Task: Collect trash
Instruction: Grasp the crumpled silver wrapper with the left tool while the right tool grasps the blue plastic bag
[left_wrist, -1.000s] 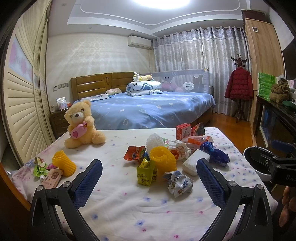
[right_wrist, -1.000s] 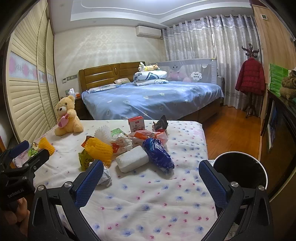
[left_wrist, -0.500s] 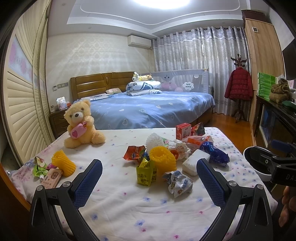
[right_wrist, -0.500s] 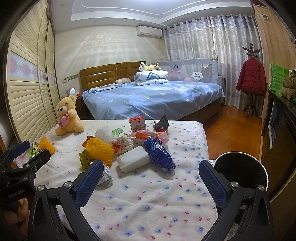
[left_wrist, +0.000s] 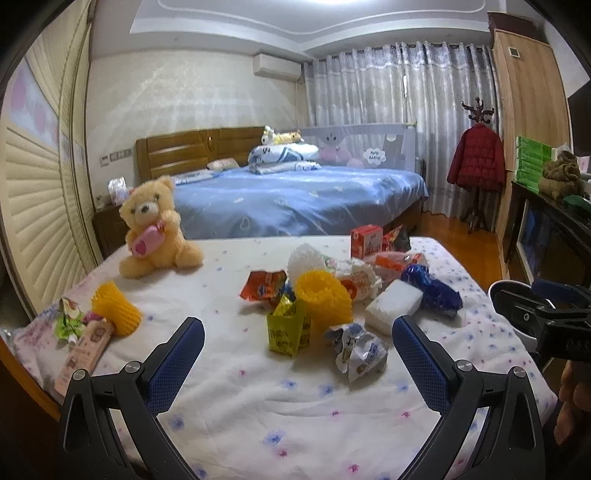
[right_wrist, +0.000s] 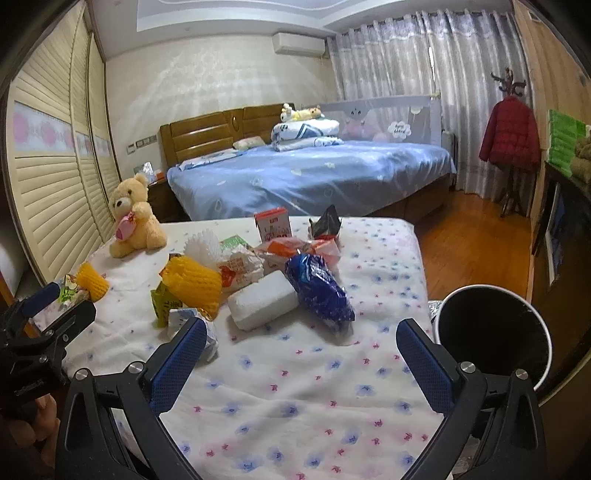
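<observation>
A pile of trash lies mid-table on the flowered cloth: a yellow foam net (left_wrist: 323, 297), a crumpled silver wrapper (left_wrist: 356, 350), a white foam block (right_wrist: 262, 304), a blue snack bag (right_wrist: 319, 288), a yellow-green carton (left_wrist: 286, 330) and a red-white box (right_wrist: 272, 223). A black bin (right_wrist: 493, 336) stands off the table's right edge. My left gripper (left_wrist: 297, 352) is open, hovering short of the pile. My right gripper (right_wrist: 301, 356) is open too, over bare cloth in front of the foam block. Both hold nothing.
A yellow teddy bear (left_wrist: 153, 229) sits at the table's far left. A second yellow net (left_wrist: 114, 308), a green wrapper (left_wrist: 66, 321) and a pink box (left_wrist: 85, 354) lie near the left edge. Behind are a blue bed (right_wrist: 314, 177) and a red coat (right_wrist: 511, 133).
Both grippers have edged slightly forward toward the table; nothing was taken hold of and the trash has not moved.
</observation>
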